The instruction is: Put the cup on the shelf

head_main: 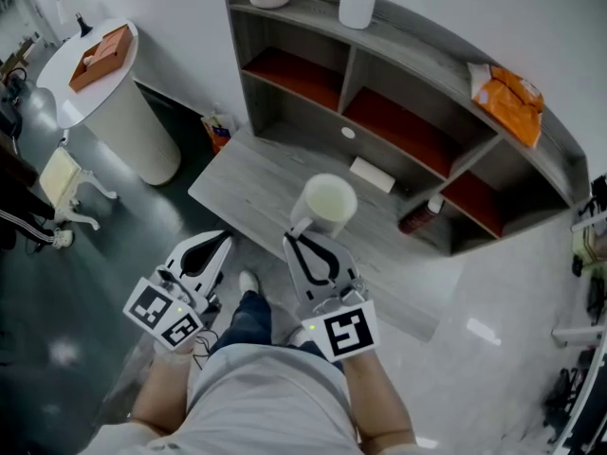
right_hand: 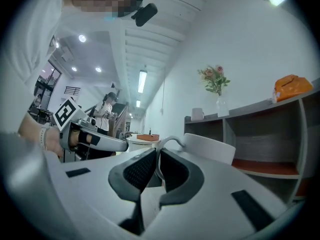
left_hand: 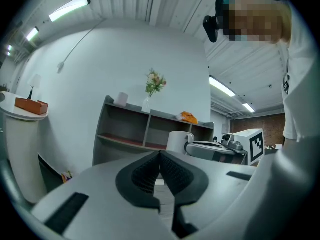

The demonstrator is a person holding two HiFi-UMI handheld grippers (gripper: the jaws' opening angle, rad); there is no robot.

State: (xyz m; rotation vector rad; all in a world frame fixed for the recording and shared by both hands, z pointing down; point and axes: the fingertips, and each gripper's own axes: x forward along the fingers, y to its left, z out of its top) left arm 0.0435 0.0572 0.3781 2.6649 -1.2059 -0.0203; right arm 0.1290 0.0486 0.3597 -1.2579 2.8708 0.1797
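Closest in are the two grippers, so starting left: the left gripper (head_main: 216, 247) has its jaws pressed together on nothing and hangs just off the near edge of the desk (head_main: 256, 180), out of the way, so I'd leave it there. The right gripper (head_main: 302, 240) is pinching the cup (head_main: 327, 202) by its thin handle (right_hand: 167, 143). The cup is upright, over the desk in front of the shelf (head_main: 423, 38), not in it yet. A handle pinch looks like it could let the cup swing, so I'd go slow, keep it level and aim for the middle red-floored compartment (head_main: 398, 126). Steer clear of the white box (head_main: 372, 174) and, further right, the dark bottle (head_main: 420, 218) lying on the desk. Get the base flat before letting go.
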